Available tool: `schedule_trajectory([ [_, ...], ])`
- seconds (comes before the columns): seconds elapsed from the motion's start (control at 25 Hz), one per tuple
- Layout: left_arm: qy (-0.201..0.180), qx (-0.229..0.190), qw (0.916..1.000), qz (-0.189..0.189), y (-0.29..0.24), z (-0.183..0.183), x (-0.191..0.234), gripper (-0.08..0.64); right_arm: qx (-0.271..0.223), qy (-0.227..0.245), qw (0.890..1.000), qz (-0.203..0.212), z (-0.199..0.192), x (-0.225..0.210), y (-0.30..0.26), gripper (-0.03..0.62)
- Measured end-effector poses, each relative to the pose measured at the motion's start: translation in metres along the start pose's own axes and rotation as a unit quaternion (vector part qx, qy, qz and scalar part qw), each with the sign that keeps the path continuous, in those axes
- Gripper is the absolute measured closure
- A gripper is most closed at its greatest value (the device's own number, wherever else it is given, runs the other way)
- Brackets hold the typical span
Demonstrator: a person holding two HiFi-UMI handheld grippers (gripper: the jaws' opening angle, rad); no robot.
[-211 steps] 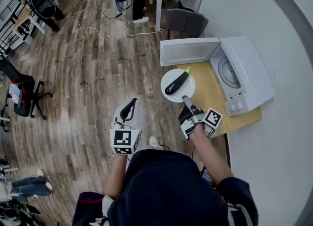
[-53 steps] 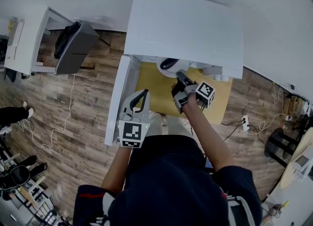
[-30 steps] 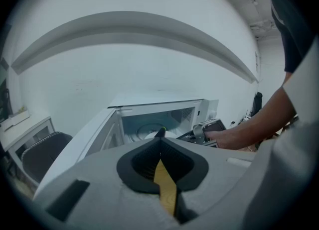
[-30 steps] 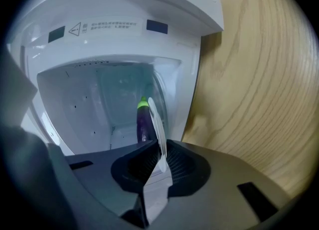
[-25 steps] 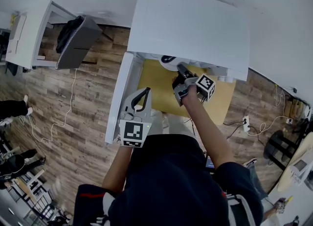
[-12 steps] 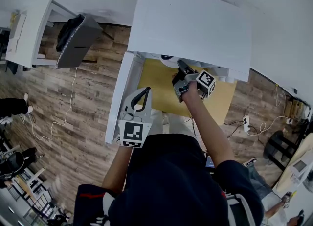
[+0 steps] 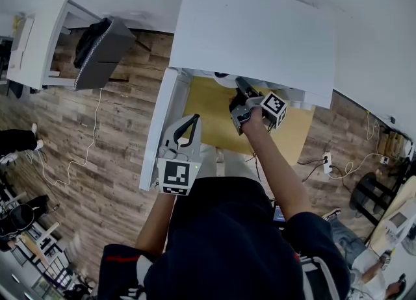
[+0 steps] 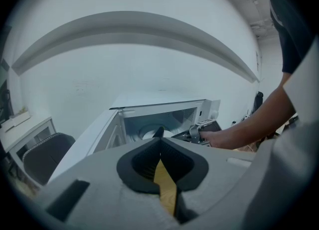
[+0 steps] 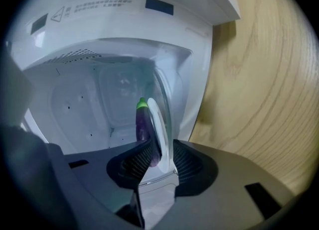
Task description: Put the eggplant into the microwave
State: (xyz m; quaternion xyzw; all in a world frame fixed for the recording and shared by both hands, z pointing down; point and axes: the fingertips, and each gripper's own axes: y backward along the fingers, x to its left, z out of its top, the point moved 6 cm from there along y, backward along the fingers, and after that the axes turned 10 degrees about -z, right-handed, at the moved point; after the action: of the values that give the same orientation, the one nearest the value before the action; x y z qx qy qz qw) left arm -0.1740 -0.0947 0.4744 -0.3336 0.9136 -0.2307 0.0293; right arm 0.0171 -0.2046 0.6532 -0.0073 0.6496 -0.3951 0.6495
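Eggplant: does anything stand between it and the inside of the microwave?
Nothing visible does. The door is open, and the eggplant, on its white plate, already sits inside the microwave. The right claw has just been opening its jaws, with the plate's rim between them.

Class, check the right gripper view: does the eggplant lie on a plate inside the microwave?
Yes, the eggplant rests against the white plate, with the walls of the microwave behind and around them.

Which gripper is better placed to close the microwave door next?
Probably left. The left gripper is shut, empty and beside the open door. The right gripper is in the microwave mouth; its jaws have just been opening around the plate with the eggplant.
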Motion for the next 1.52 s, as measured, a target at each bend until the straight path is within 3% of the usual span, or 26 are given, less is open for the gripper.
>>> schedule_trajectory([
  [0.72,-0.011,0.002,0.9999,-0.009,0.001,-0.002,-0.005,0.544,0.008,-0.010,1.000,0.004,-0.023,-0.010,0.018,0.482],
  [1.12,-0.010,0.003,0.9999,-0.005,0.007,-0.005,-0.004,0.545,0.011,0.016,1.000,-0.009,-0.036,-0.014,0.017,0.554],
  [1.52,-0.007,0.007,0.9999,-0.006,0.007,-0.008,-0.002,0.543,0.003,0.021,1.000,-0.015,-0.033,-0.014,0.012,0.564],
])
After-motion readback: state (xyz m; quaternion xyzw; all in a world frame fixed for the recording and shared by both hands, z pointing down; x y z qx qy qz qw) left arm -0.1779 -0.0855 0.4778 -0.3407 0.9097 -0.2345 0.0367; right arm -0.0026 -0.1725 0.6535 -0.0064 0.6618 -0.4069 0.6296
